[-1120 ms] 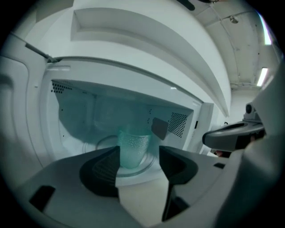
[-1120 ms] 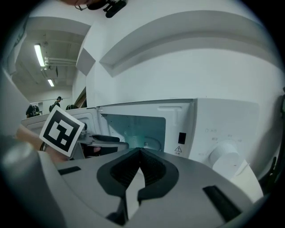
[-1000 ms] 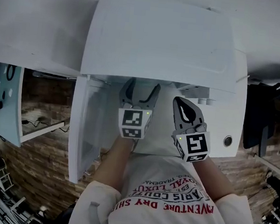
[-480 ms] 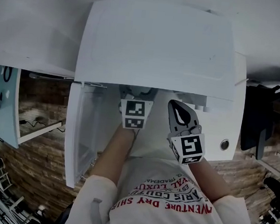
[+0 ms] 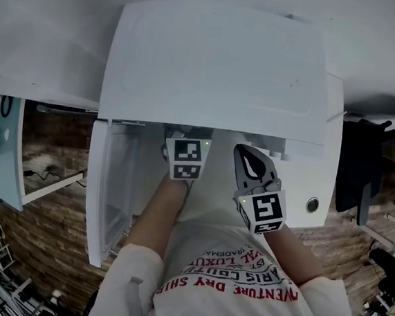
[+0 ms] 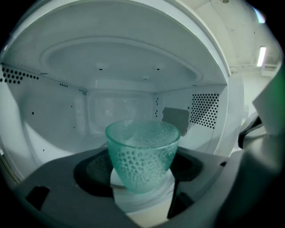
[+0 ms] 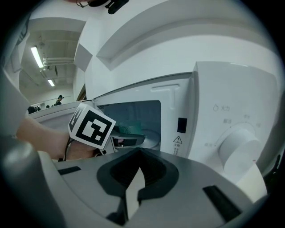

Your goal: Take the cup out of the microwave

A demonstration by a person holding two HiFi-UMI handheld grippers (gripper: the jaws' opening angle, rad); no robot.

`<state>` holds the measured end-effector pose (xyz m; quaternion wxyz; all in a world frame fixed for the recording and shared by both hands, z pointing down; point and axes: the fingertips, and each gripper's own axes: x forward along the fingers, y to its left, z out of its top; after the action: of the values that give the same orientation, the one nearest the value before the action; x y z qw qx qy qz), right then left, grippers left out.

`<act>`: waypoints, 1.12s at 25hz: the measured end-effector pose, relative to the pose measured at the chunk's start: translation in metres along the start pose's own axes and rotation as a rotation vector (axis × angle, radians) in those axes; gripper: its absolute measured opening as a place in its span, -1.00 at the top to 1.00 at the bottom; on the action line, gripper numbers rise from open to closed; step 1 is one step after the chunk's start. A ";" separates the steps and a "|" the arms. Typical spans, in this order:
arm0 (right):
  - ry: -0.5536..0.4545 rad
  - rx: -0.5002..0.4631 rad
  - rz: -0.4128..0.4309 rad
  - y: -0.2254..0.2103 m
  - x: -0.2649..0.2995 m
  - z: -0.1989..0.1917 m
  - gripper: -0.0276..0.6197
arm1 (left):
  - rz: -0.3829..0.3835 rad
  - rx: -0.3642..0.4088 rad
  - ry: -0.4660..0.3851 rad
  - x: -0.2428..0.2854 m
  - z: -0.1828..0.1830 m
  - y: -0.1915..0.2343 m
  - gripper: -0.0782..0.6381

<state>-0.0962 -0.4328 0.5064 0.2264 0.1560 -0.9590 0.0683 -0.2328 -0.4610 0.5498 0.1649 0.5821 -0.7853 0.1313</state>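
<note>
Teal cup (image 6: 142, 156) now stands between left gripper's (image 5: 187, 143) wide, closing jaws; right gripper's (image 5: 247, 154) together.

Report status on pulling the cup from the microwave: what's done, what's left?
Done: the microwave door stands open and the left hand-held gripper is inside the cavity. In hand: its jaws have just been closing with the green cup between them, no visible clamp yet; the cup stands on the turntable. The right hand-held gripper is outside, shut and empty. Left: grip, lift, pull the cup out.
</note>
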 end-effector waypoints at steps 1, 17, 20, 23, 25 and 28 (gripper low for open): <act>0.000 -0.001 0.000 0.000 -0.001 0.000 0.88 | 0.011 -0.005 -0.003 -0.001 0.000 0.002 -0.27; -0.063 -0.008 0.015 0.004 -0.040 0.009 0.88 | -0.010 0.041 -0.029 -0.062 0.001 -0.051 -0.26; -0.085 -0.002 0.010 0.006 -0.052 0.010 0.88 | -0.021 0.038 -0.030 -0.081 0.001 -0.064 -0.26; -0.113 0.007 0.016 0.010 -0.067 0.015 0.88 | -0.028 0.032 -0.036 -0.101 0.003 -0.074 -0.26; -0.132 0.007 0.021 0.013 -0.076 0.020 0.88 | -0.028 0.022 -0.049 -0.116 0.008 -0.080 -0.26; -0.162 0.004 0.026 0.014 -0.087 0.028 0.89 | -0.014 0.003 -0.092 -0.139 0.021 -0.088 -0.26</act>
<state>-0.0385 -0.4019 0.4415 0.1467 0.1488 -0.9761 0.0603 -0.1137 -0.3734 0.4749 0.1287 0.5934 -0.7877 0.1046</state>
